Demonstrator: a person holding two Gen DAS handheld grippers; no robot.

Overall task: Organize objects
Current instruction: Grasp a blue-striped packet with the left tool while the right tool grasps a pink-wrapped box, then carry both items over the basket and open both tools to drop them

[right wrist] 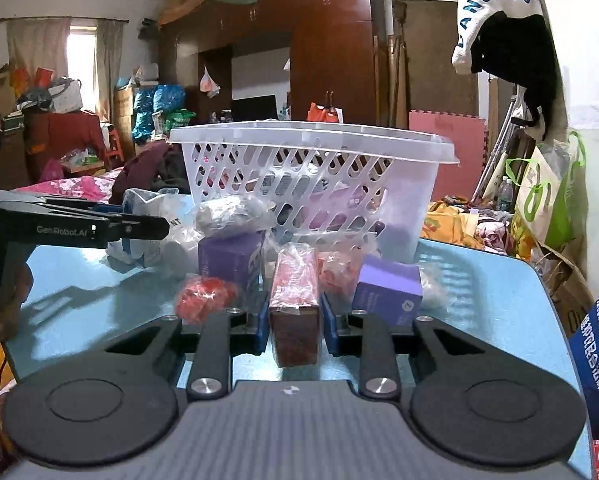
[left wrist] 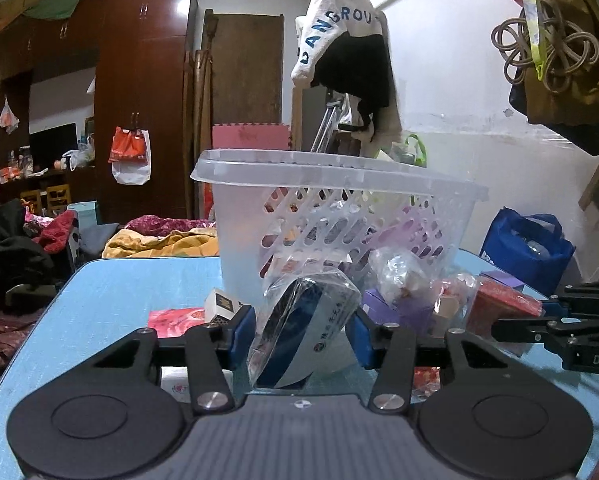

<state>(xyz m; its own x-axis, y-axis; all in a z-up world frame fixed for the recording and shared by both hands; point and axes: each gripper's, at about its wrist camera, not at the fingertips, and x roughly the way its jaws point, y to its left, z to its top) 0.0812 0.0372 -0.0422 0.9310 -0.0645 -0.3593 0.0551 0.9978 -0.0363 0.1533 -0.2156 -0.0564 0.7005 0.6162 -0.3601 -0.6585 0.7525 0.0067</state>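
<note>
Blue-padded left claw (left wrist: 302, 334) and right claw (right wrist: 293, 326) each grip a packet.

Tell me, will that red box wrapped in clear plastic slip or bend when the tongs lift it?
The red box keeps straight edges between the right tongs, so it probably stays stiff. Its glossy, wrinkled film may make it somewhat slippery against the blue pads. It looks small, so likely light.

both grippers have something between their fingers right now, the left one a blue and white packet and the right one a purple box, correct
Not quite. The right gripper has the red box between its fingers, as the right wrist view shows; the purple box sits beside it. The left gripper does have the blue and white packet.
</note>
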